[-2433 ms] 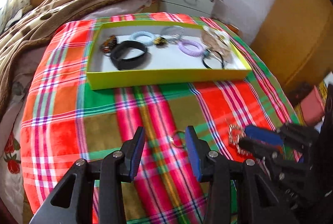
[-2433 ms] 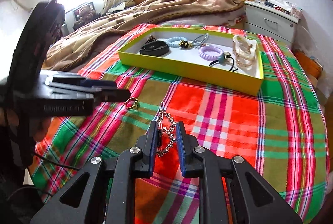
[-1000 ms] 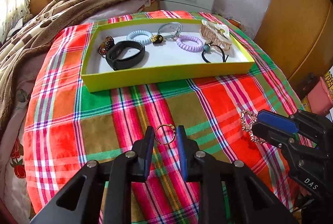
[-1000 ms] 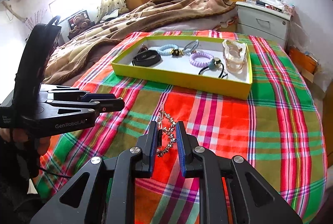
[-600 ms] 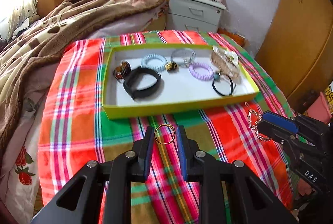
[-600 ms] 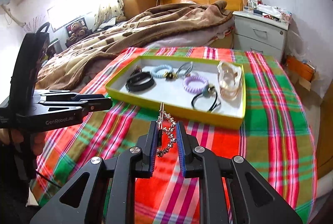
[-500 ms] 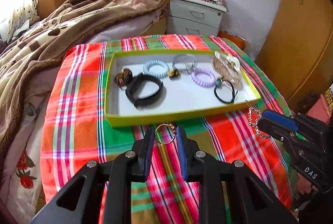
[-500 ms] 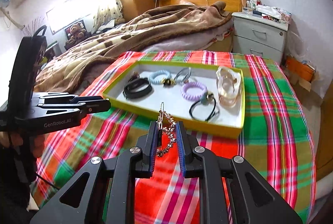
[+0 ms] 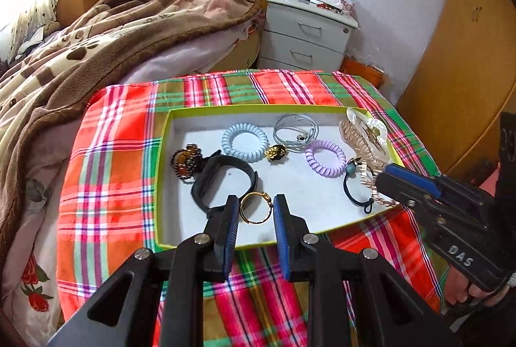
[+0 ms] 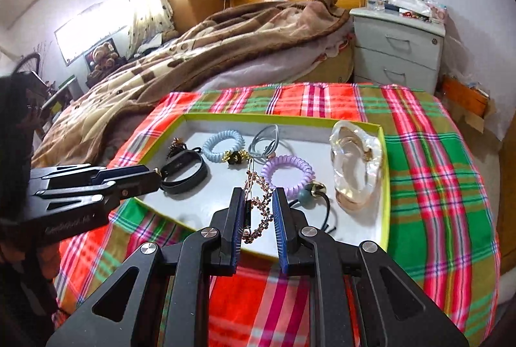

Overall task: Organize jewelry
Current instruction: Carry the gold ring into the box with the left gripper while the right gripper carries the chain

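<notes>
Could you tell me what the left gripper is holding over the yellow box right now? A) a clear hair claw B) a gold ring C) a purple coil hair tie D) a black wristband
B: the left gripper is shut on a gold ring, held above the floor of the yellow box.

Bare white floor of the yellow-green tray point(image 9: 163, 134) lay open along its near edge, under my left gripper point(image 9: 256, 211) and just right of it, with room to come down. The black band point(image 9: 222, 179) crowded that patch on the left; the black hair tie point(image 10: 317, 202) and lilac coil tie point(image 10: 287, 174) closed it on the right, under my right gripper point(image 10: 257, 211). The tray's far half was packed: blue coil tie point(image 9: 245, 142), grey loop point(image 9: 295, 131), clear hair claw point(image 10: 354, 166) along the right wall.
</notes>
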### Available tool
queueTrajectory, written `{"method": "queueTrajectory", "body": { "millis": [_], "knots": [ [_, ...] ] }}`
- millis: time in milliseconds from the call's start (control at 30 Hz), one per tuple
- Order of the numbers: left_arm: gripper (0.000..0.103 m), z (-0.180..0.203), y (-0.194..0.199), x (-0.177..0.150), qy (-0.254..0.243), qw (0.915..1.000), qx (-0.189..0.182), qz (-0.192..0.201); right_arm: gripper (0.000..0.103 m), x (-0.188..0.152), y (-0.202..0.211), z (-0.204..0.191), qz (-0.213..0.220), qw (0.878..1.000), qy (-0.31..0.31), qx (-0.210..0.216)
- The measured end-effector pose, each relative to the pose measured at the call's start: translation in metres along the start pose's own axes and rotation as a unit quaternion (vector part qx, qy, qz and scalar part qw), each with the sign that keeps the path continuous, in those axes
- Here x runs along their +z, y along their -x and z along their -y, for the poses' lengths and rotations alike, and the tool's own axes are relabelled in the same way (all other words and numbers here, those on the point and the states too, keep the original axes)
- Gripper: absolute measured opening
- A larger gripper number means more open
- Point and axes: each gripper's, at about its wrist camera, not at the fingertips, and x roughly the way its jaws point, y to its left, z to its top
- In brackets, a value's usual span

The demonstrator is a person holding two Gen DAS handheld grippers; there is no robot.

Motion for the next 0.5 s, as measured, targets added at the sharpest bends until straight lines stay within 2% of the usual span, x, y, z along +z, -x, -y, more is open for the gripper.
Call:
{"method": "queueTrajectory", "body": {
  "millis": [233,367,500],
  "knots": [
    [0.023,0.007,-0.018,-0.003,-0.004,0.9998,-0.006,-0.017,0.018,0.002,-0.023,0.004,-0.03,0.999,-0.004,0.027],
    [0.023,0.009,-0.027,-0.005,-0.007,0.9996,-0.006,-0.028,0.018,0.001,-0.033,0.002,-0.045,0.999,0.005,0.03],
    [0.023,0.01,-0.034,-0.006,-0.012,0.9994,0.002,-0.033,0.018,0.0,-0.04,0.001,-0.053,0.998,0.022,0.006]
  ]
}}
